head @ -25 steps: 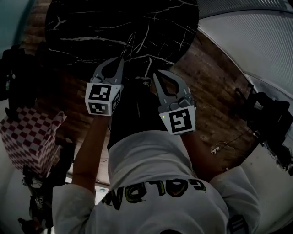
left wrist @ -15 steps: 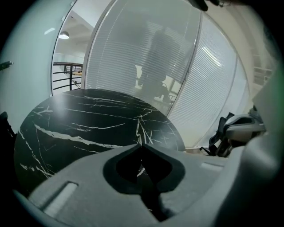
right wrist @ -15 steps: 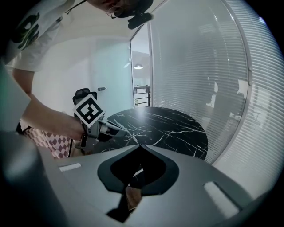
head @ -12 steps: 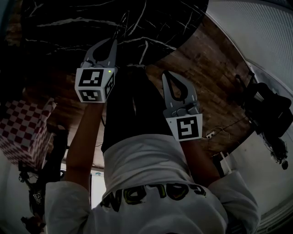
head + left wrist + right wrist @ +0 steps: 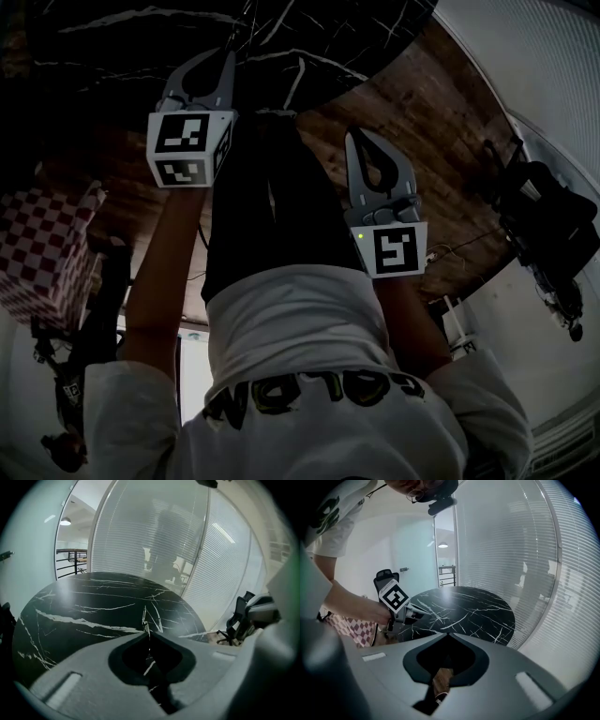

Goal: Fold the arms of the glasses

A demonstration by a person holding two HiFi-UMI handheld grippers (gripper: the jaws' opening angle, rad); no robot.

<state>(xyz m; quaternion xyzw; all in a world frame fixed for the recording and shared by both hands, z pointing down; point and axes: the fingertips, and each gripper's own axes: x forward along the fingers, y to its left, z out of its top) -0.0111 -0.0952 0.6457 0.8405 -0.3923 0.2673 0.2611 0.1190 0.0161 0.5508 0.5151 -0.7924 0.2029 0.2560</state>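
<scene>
No glasses show in any view. A round black marble table (image 5: 281, 37) fills the top of the head view and lies ahead in the left gripper view (image 5: 93, 606) and the right gripper view (image 5: 464, 611); what shows of its top is bare. My left gripper (image 5: 228, 58) reaches over the table's near edge. Its jaws are just starting to open, the tips still look together (image 5: 148, 629), and nothing is between them. My right gripper (image 5: 356, 134) hangs above the wooden floor beside the table, shut and holding nothing (image 5: 446, 633). The right gripper view also catches the left gripper (image 5: 415, 613).
A red-and-white checkered box (image 5: 42, 258) stands at the left. A black office chair (image 5: 544, 216) is on the right by a glass wall with blinds (image 5: 511, 564). Brown wood floor (image 5: 422, 122) surrounds the table. The person's white shirt fills the lower head view.
Both grippers have sunk. In the head view the left one shifted up and left over the table's edge; the right one drifted right and rolled more upright.
</scene>
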